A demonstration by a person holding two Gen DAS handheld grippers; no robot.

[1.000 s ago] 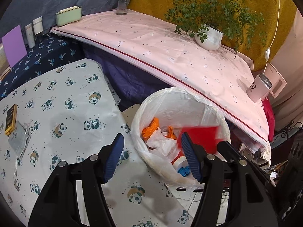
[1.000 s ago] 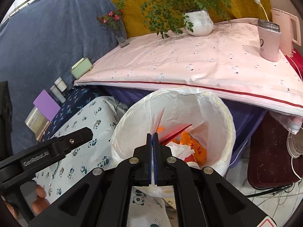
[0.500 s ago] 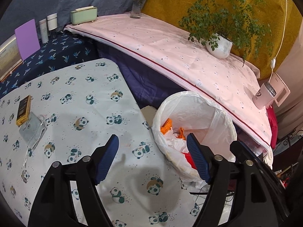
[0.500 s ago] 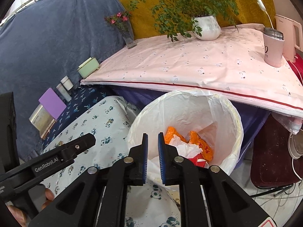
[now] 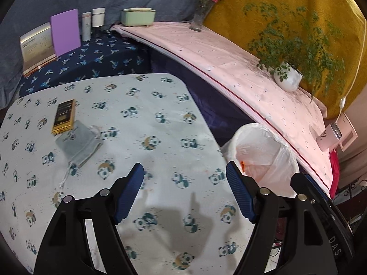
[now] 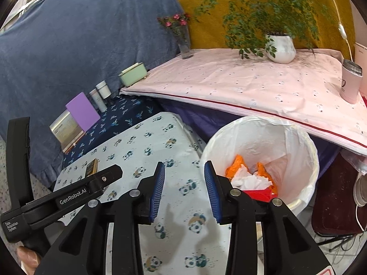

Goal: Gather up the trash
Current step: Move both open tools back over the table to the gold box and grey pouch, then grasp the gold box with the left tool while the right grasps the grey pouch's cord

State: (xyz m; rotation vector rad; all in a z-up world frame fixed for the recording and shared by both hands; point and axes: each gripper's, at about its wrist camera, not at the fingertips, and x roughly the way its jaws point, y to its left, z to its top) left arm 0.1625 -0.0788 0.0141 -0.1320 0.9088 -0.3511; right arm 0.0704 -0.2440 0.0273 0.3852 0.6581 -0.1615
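Panda-print cloth covered the bench (image 5: 160, 119), where a gold-and-black packet (image 5: 63, 116) and a grey drawstring pouch (image 5: 79, 142) lay well apart from the lined bin (image 6: 305, 160) holding orange, white and red trash. Both claws were held over it released and empty — the left claw (image 5: 184, 194) spread wide, the right claw (image 6: 184, 192) with jaws just opened. Judged next, the packet would best be approached from above, its end touching the pouch — bench otherwise unobstructed.

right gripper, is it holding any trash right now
No, the right gripper has open jaws with only the panda cloth showing between them; the trash lies in the bin.
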